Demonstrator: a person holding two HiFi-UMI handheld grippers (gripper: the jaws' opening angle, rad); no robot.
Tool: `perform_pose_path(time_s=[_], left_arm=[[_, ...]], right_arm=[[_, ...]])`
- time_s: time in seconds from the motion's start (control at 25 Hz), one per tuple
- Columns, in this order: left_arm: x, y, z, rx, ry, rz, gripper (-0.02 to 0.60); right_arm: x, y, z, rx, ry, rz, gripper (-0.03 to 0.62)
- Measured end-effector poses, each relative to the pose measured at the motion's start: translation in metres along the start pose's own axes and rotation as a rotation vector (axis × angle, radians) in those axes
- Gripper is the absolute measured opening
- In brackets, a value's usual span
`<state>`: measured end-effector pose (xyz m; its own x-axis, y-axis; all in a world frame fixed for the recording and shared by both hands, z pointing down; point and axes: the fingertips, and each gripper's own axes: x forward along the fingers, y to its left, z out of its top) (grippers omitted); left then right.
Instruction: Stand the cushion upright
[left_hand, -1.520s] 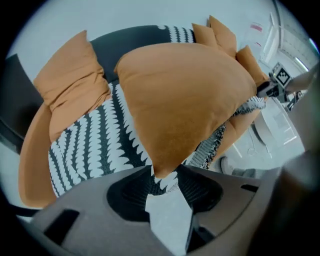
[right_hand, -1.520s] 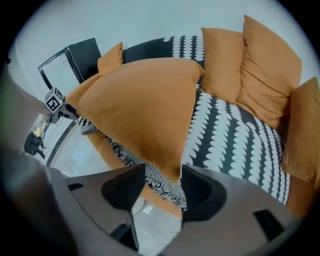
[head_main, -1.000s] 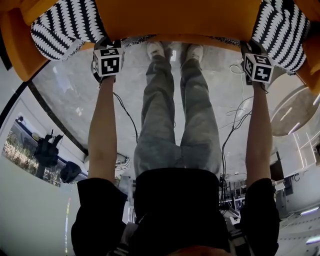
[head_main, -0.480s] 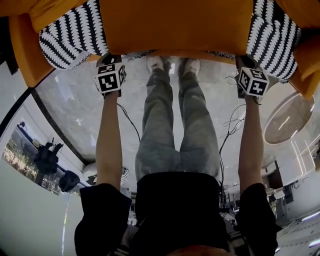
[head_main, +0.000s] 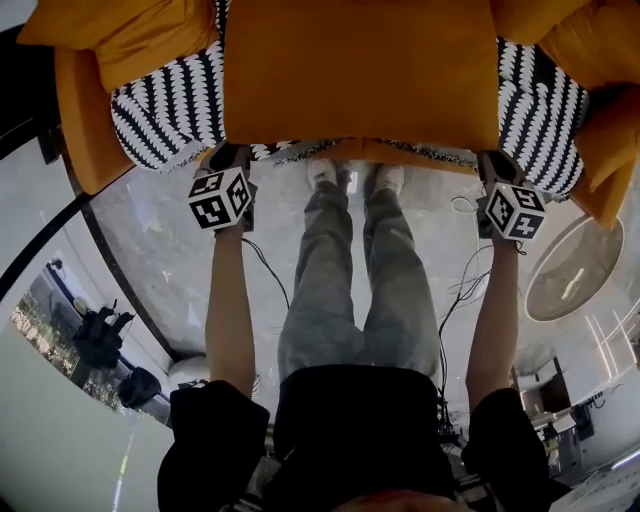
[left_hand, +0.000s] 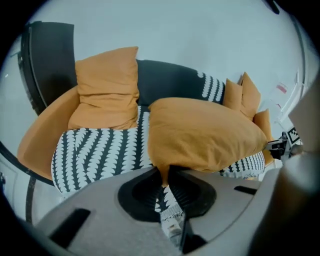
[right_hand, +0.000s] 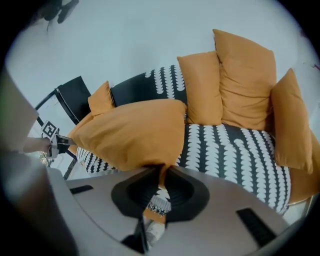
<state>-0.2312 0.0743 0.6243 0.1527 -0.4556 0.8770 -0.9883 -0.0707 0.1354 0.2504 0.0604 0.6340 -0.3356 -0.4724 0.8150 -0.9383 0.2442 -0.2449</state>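
Observation:
A large orange cushion (head_main: 360, 70) hangs lifted over the black-and-white patterned sofa seat (head_main: 165, 110). My left gripper (head_main: 228, 160) is shut on its near left corner. In the left gripper view the cushion (left_hand: 205, 132) bulges above the jaws, and its corner is pinched in my left gripper (left_hand: 164, 176). At the near right corner, my right gripper (head_main: 495, 168) is also shut. The right gripper view shows the cushion (right_hand: 132, 132) with a fold of fabric nipped in my right gripper (right_hand: 161, 176).
Other orange cushions stand against the sofa back: one on the left (left_hand: 107, 85), several on the right (right_hand: 245, 75). A dark chair (left_hand: 47, 65) stands left of the sofa. My legs (head_main: 350, 280), floor cables (head_main: 465, 280) and a round table (head_main: 575, 275) lie below.
Both grippers have closed on the cushion's near corners and risen, lifting it clear of the seat. More of the patterned seat now shows on both sides.

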Motion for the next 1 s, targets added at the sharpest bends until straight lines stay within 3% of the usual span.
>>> perform_pose_path(time_s=[0.16, 0.56, 0.88, 1.0], left_arm=[[-0.014, 0.0, 0.037, -0.016, -0.073, -0.015, 0.048], [-0.035, -0.003, 0.145, 0.105, -0.221, -0.059, 0.049], [-0.014, -0.003, 0.236, 0.14, -0.341, -0.118, 0.049], [-0.008, -0.002, 0.275, 0.155, -0.393, -0.108, 0.049]], right_arm=[[-0.009, 0.004, 0.034, 0.035, -0.074, 0.011, 0.04], [-0.026, 0.004, 0.142, 0.005, -0.226, 0.03, 0.04], [-0.004, -0.013, 0.228, 0.003, -0.332, 0.042, 0.04], [0.005, -0.02, 0.27, 0.026, -0.38, 0.031, 0.04]])
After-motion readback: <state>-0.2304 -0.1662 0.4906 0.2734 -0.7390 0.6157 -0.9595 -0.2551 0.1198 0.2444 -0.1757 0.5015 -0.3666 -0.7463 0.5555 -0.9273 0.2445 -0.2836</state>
